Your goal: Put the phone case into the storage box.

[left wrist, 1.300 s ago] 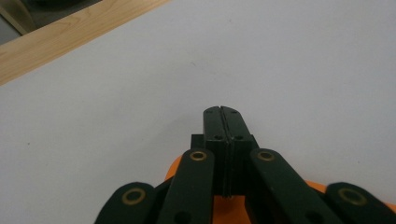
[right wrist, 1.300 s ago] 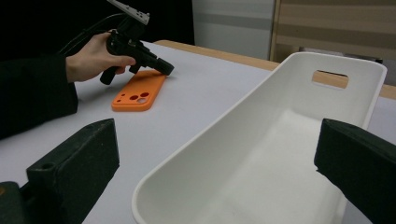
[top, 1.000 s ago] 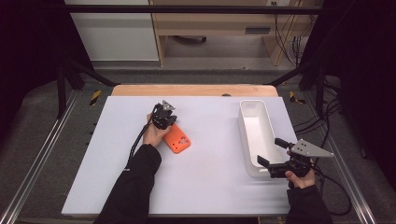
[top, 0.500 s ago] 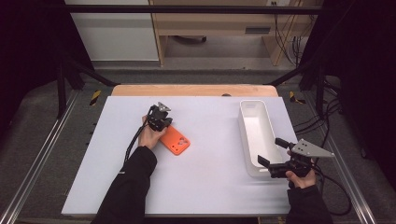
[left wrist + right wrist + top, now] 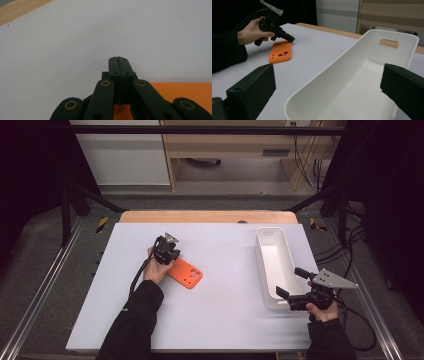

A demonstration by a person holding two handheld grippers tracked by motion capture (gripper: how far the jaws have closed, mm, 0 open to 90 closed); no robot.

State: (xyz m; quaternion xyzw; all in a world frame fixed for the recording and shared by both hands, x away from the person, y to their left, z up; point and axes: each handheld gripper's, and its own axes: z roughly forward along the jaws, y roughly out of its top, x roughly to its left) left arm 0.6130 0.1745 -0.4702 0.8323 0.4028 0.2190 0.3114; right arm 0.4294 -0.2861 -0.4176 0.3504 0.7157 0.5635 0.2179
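The orange phone case [image 5: 185, 273] lies flat on the white worktop [image 5: 225, 320], well left of the white bin [image 5: 274, 266]. The left gripper [image 5: 166, 249] sits at the case's far end, fingers pinched together on nothing. The right gripper [image 5: 289, 296] has its fingers spread wide around the bin's near end.

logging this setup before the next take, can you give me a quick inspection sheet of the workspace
surface: white table top, bare apart from the items below
job's things: orange phone case flat on the table; white bin empty
clutter: nothing seen
grippers: left claw shut, tips by the case's far end; right claw open at the bin's near end
cables: black cable along the left forearm
surroundings: wooden furniture beyond the table
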